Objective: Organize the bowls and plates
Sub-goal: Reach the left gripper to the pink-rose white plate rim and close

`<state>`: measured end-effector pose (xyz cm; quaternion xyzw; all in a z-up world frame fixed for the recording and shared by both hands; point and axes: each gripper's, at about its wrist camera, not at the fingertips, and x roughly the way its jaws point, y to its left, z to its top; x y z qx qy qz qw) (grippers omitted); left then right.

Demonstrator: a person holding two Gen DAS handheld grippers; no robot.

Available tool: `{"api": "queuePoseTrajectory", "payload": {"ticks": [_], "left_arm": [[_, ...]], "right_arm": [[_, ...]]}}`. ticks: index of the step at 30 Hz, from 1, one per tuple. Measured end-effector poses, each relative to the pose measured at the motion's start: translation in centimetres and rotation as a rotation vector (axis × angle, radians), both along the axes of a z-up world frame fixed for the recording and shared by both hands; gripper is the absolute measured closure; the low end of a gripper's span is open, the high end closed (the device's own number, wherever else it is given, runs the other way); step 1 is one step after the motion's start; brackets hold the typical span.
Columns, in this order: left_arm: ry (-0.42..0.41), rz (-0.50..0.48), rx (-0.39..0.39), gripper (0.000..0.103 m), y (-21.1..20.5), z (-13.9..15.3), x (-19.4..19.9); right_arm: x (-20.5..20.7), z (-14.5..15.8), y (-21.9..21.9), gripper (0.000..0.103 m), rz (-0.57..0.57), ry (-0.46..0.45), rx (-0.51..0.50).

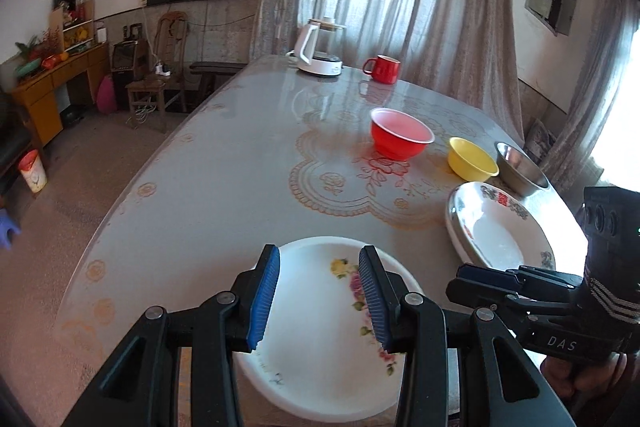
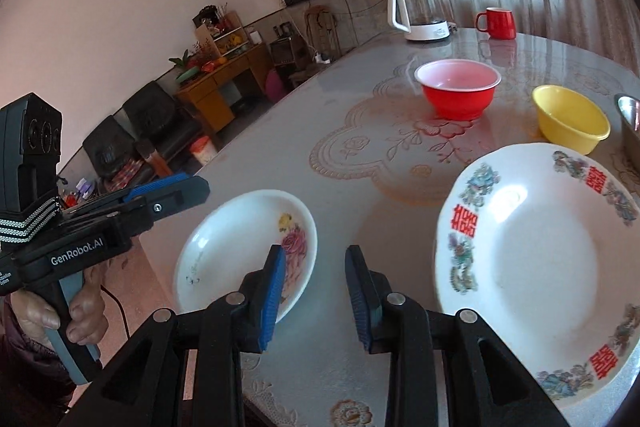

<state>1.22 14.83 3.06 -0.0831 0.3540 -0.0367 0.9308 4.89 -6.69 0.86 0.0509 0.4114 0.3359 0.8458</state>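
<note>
A small white plate [image 1: 320, 367] with a flower print lies at the table's near edge. My left gripper [image 1: 320, 253] hovers over it, open, nothing between its blue pads. To its right lies a large white plate [image 1: 496, 227] with red characters on the rim. In the right wrist view my right gripper [image 2: 316, 255] stands open and empty above bare table, between the small plate [image 2: 240, 247] and the large plate [image 2: 540, 247]. Beyond the plates stand a red bowl [image 2: 458, 91], a yellow bowl [image 2: 570, 119] and a steel bowl [image 2: 630, 123], each apart from the others.
A white kettle [image 1: 316, 47] and a red mug [image 1: 382, 69] stand at the far end of the glass-topped table [image 1: 224, 187]. A person's hand [image 2: 84, 315] holds the left gripper's handle. Floor, chairs and a wooden cabinet lie past the table's left edge.
</note>
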Motion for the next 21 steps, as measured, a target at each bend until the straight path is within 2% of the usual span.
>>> {"api": "queuePoseTrajectory", "payload": {"ticks": [5,13,17,21], "left_arm": [[0.029,0.060,-0.012,0.061,3.0,-1.6,-1.5],[0.105,0.093,-0.046,0.061,4.1,-4.8,-2.4],[0.106,0.075,-0.051,0.061,3.7,-5.3,-2.3],[0.109,0.054,-0.042,0.066,2.8,-5.9,-2.0]], "right_arm": [[0.8,-1.5,1.3,0.073,0.025,0.058,0.011],[0.6,-2.9,2.4,0.073,0.034,0.069,-0.036],[0.2,-3.0,2.7,0.080,0.040,0.067,-0.054],[0.3,-3.8,2.9,0.081,0.037,0.079,-0.064]]}}
